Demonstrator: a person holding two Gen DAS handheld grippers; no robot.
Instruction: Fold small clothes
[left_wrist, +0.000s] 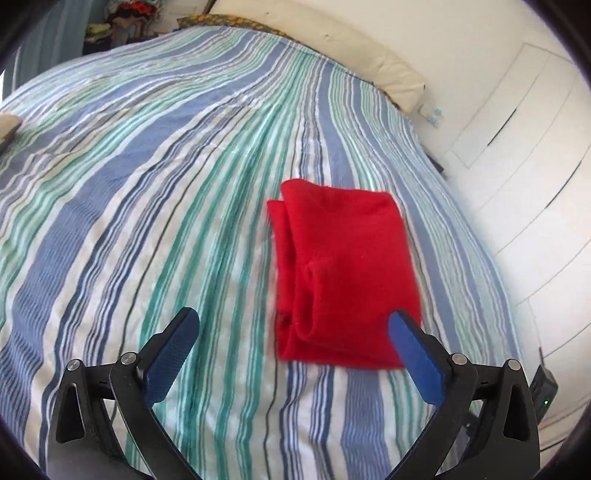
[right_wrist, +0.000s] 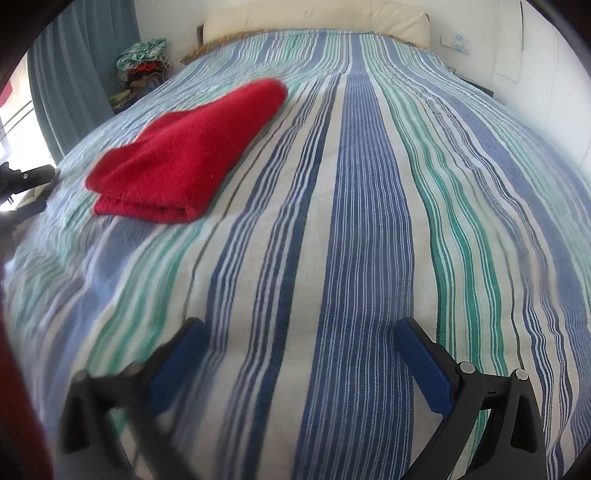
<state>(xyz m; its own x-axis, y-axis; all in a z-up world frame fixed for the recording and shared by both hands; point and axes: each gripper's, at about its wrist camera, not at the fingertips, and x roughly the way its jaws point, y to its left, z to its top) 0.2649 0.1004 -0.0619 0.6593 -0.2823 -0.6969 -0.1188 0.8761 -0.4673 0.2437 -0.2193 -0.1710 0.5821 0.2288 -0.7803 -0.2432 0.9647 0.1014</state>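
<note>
A red fleece garment (left_wrist: 343, 273) lies folded into a compact rectangle on the striped bedspread (left_wrist: 147, 184). My left gripper (left_wrist: 293, 321) hovers just short of its near edge, open, with nothing between the blue pads; its right pad overlaps the garment's near right corner in the picture. In the right wrist view the same red garment (right_wrist: 184, 155) rests at the upper left, well away from my right gripper (right_wrist: 299, 332), which stands open over bare bedspread (right_wrist: 369, 221). The left finger of the right gripper is blurred.
A cream pillow (right_wrist: 317, 18) lies along the head of the bed. A heap of clothes (right_wrist: 144, 70) sits beside the bed near a blue curtain (right_wrist: 81, 66). White wardrobe doors (left_wrist: 517, 147) stand to the right of the bed. A black device (left_wrist: 545, 391) sits at the bed's right edge.
</note>
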